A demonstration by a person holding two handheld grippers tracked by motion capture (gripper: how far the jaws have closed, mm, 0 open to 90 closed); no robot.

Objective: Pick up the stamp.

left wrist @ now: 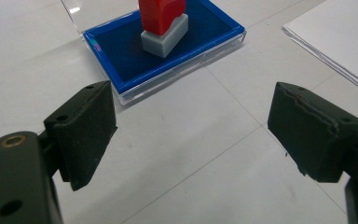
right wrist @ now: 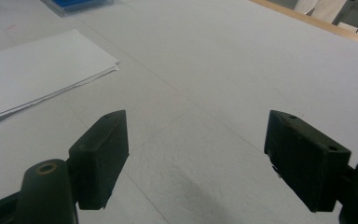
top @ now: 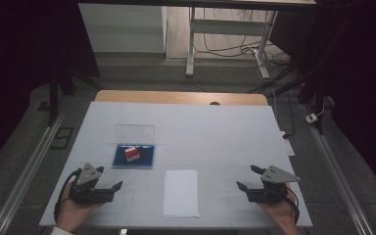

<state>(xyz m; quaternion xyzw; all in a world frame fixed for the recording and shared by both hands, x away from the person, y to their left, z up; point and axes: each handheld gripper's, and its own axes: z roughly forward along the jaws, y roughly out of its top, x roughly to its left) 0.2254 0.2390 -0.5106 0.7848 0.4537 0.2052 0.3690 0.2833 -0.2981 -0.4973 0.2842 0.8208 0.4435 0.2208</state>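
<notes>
Resting low at the near edge of the white table (top: 215, 127), the left gripper (top: 111, 189) lies in the person's left hand (top: 73, 211), whose forearm comes in from the bottom of the high view. Its grey three-cornered plate faces up and its jaws point to the right and a little forward, towards the middle of the table. The jaws stand wide apart with nothing between them; in the left gripper view bare tabletop fills the gap.

The right gripper (top: 247, 178) mirrors this pose on the other side, held in the right hand (top: 280, 211) with its jaws aimed to the left and slightly away from the person. These jaws are likewise spread wide and hold nothing, as the right gripper view shows bare table between them.

The red stamp (top: 131, 154) with its grey base stands upright on the blue ink pad (top: 144, 159), whose clear lid (top: 134, 133) is raised behind it. The pad sits ahead of the left gripper, near but apart from it. A sheet of white paper (top: 181, 193) lies flat between the two grippers, close to the near edge, touching neither.
</notes>
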